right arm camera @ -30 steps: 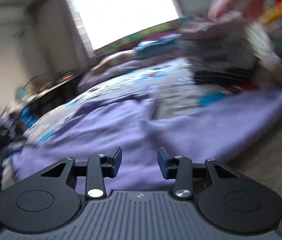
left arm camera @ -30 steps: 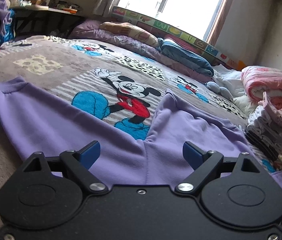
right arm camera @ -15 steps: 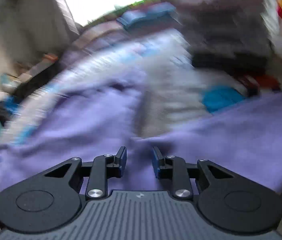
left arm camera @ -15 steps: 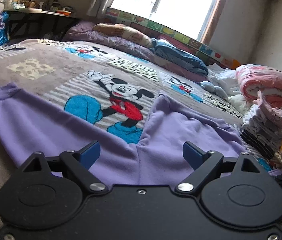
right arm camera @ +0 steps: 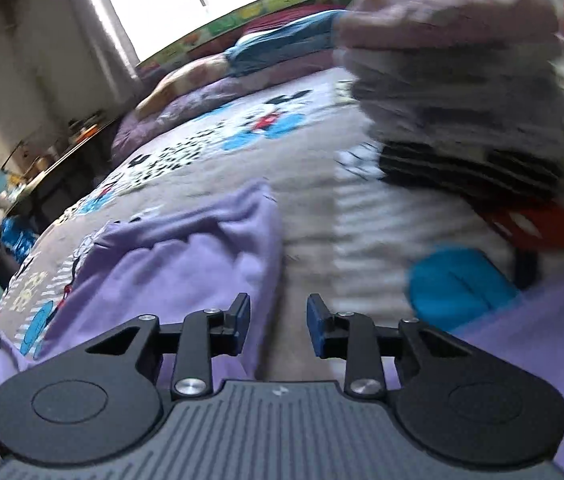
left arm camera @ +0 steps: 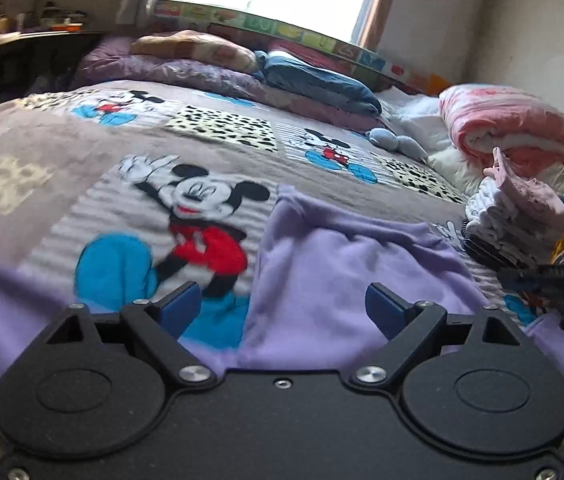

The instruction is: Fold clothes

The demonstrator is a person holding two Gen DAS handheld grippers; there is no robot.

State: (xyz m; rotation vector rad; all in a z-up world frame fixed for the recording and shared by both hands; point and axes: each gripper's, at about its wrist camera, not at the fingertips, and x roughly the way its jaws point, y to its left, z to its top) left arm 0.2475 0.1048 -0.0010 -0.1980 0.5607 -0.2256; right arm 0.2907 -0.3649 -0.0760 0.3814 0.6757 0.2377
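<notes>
"Why are the purple trousers spread flat on the bed?"

"So the legs can be folded. The left tongs gape empty above them; the right tongs are opening, holding nothing."

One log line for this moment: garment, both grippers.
garment: purple pants spread on bed, unfolded | left gripper: open, empty | right gripper: fingers opening, nothing gripped

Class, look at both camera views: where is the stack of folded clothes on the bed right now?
The stack of folded clothes sits at the right edge of the left wrist view, below the rolled pink quilt and beside the purple garment.
</notes>
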